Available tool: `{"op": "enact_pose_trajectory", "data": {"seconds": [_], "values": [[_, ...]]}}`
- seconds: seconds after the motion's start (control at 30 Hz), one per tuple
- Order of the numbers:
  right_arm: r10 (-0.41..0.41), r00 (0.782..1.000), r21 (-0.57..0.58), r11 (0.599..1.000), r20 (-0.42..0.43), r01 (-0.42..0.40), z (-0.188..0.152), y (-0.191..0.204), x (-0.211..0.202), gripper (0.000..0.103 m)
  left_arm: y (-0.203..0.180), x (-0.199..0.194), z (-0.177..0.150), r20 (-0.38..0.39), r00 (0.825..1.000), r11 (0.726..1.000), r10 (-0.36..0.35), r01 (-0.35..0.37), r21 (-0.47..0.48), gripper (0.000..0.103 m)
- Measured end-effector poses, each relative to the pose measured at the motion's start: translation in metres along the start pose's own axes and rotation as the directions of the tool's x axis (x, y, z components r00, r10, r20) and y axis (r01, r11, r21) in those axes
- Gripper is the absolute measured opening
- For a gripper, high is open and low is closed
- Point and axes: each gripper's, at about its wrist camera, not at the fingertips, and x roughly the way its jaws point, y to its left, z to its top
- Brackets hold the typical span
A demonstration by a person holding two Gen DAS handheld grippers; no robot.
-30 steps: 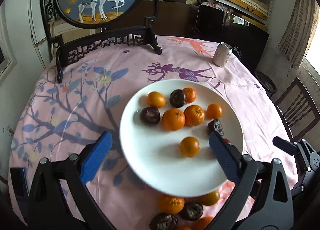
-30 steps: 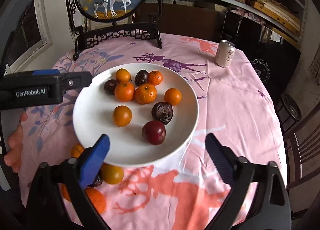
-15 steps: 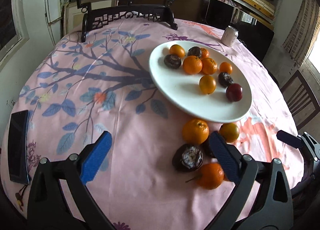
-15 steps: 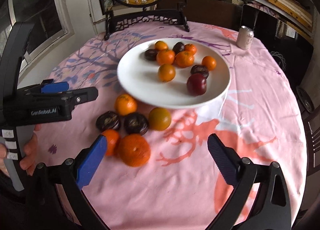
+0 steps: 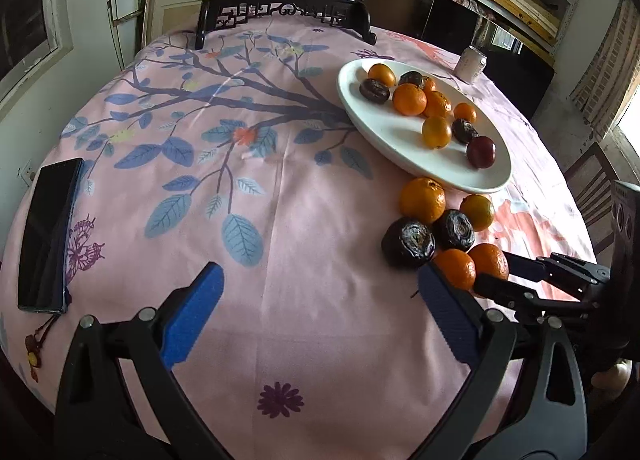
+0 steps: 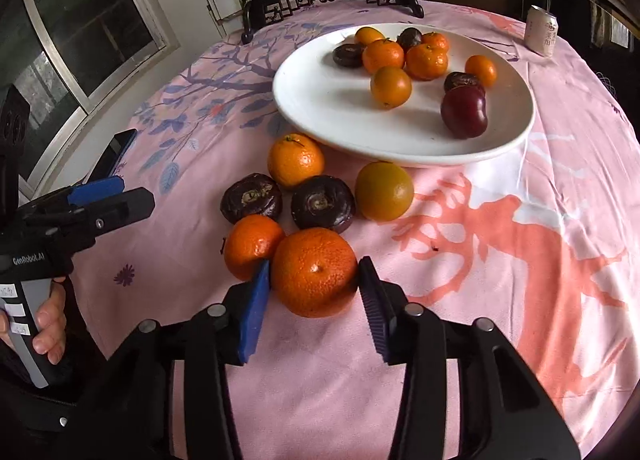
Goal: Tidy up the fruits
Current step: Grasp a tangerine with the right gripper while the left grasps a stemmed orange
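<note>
A white plate (image 6: 320, 100) holds several oranges, dark fruits and a red plum (image 6: 464, 116). In front of it, loose on the pink tablecloth, lie several oranges and two dark fruits (image 6: 322, 202). My right gripper (image 6: 314, 292) is closed around the nearest large orange (image 6: 314, 272), both pads touching its sides; it rests on the cloth. My left gripper (image 5: 316, 320) is open and empty over bare cloth, left of the loose fruit (image 5: 422, 200). The plate also shows in the left wrist view (image 5: 384, 128).
A black phone (image 5: 48, 232) lies at the table's left edge. A drink can (image 6: 542, 30) stands behind the plate. A carved black stand with a round deer picture (image 5: 288, 8) is at the back. A wooden chair (image 5: 592, 184) is to the right.
Both grippers have pulled back from the plate toward the near edge. The right gripper has gone down and closed on the nearest large orange. The left stays open.
</note>
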Motion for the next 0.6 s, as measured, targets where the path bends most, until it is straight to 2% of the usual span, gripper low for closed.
{"op": "enact_pose_trajectory", "data": {"seconds": [0.1, 0.23, 0.37, 0.5, 0.57, 0.6], "values": [[-0.037, 0.999, 0.024, 0.999, 0.019, 0.036, -0.007, -0.005, -0.015, 0.045, -0.016, 0.003, -0.005, -0.021, 1.000, 0.999, -0.018, 0.019, 0.041, 0.099], [-0.148, 0.989, 0.030, 0.989, 0.027, 0.147, -0.023, -0.015, -0.031, 0.045, -0.046, 0.013, -0.014, -0.056, 0.998, 0.993, -0.040, 0.046, 0.110, 0.099], [-0.158, 0.987, 0.052, 0.986, 0.020, 0.157, -0.040, -0.030, -0.035, 0.045, -0.078, 0.027, -0.019, -0.081, 0.996, 0.984, -0.033, 0.047, 0.173, 0.098], [-0.144, 0.989, 0.069, 0.988, 0.036, 0.142, -0.048, -0.041, -0.041, 0.045, -0.102, 0.038, -0.017, -0.070, 0.998, 0.978, -0.006, 0.021, 0.210, 0.084], [-0.126, 0.991, 0.078, 0.989, 0.042, 0.123, -0.050, -0.046, -0.042, 0.045, -0.109, 0.048, -0.015, -0.090, 0.996, 0.978, 0.001, 0.018, 0.206, 0.072], [-0.118, 0.992, 0.083, 0.990, 0.046, 0.114, -0.050, -0.048, -0.043, 0.045, -0.113, 0.051, -0.015, -0.077, 0.996, 0.977, 0.038, -0.020, 0.214, 0.071]]}}
